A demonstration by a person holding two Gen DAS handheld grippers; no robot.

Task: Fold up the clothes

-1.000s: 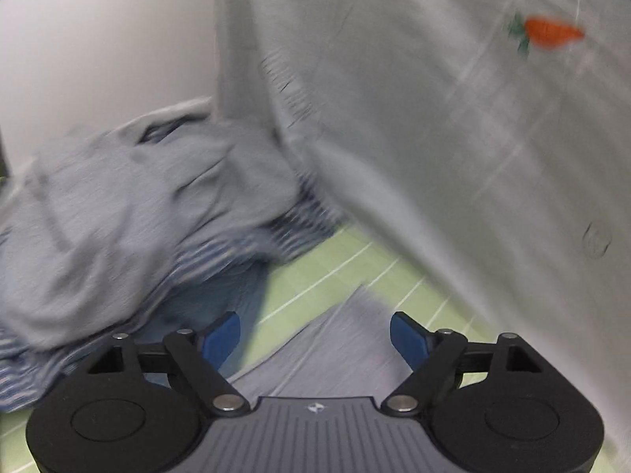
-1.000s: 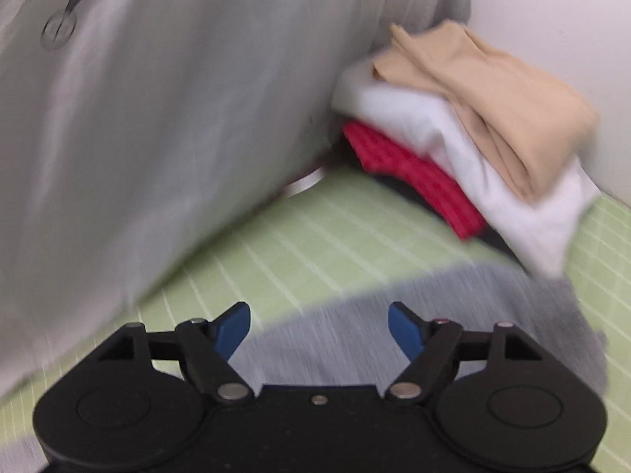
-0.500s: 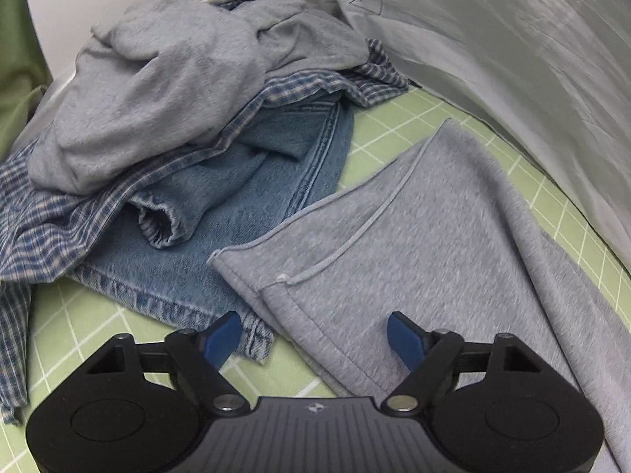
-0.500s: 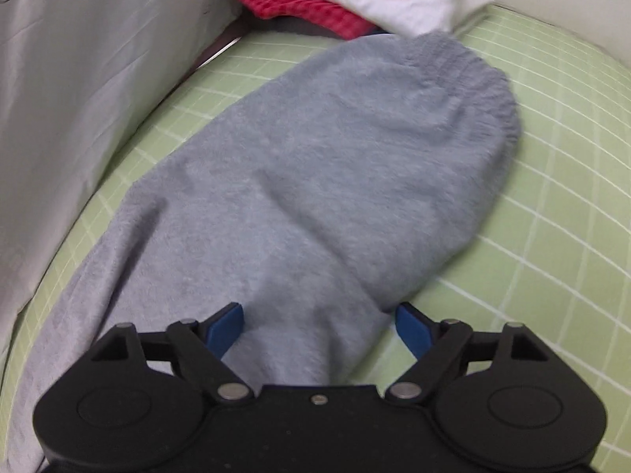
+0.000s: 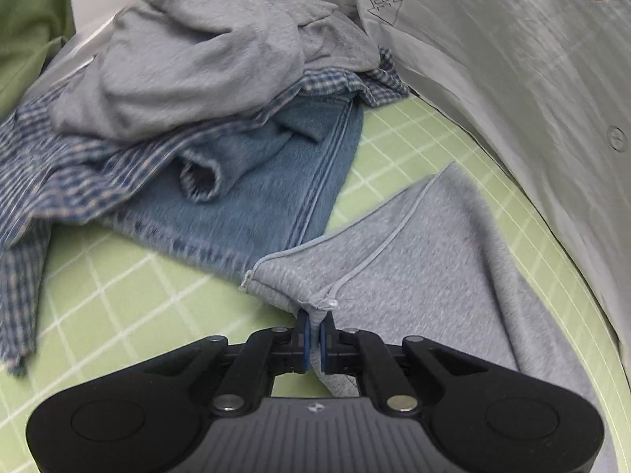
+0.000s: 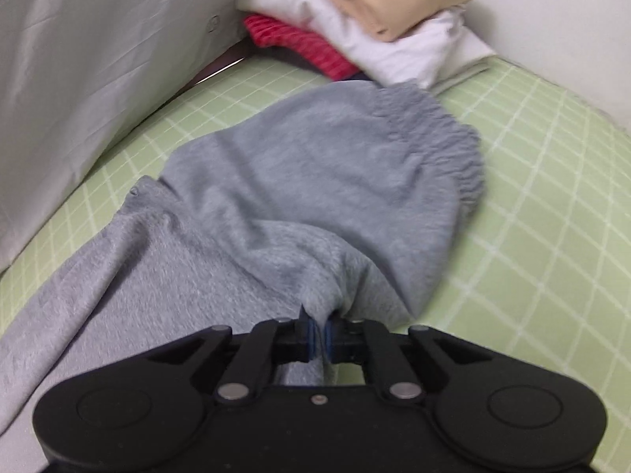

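Now both grippers have just closed: the left gripper [image 5: 314, 329] pinches a hem corner of the grey garment [image 5: 418, 244], the right gripper [image 6: 318, 335] its near edge, on the green surface [image 6: 532, 213].

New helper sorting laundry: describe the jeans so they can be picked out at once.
On the green gridded mat, find the unfolded heap beside the pale grey fabric wall. The faded blue denim jeans lie at its bottom, under a blue checked shirt and a rumpled grey sweatshirt. Only they have thick stitched seams.
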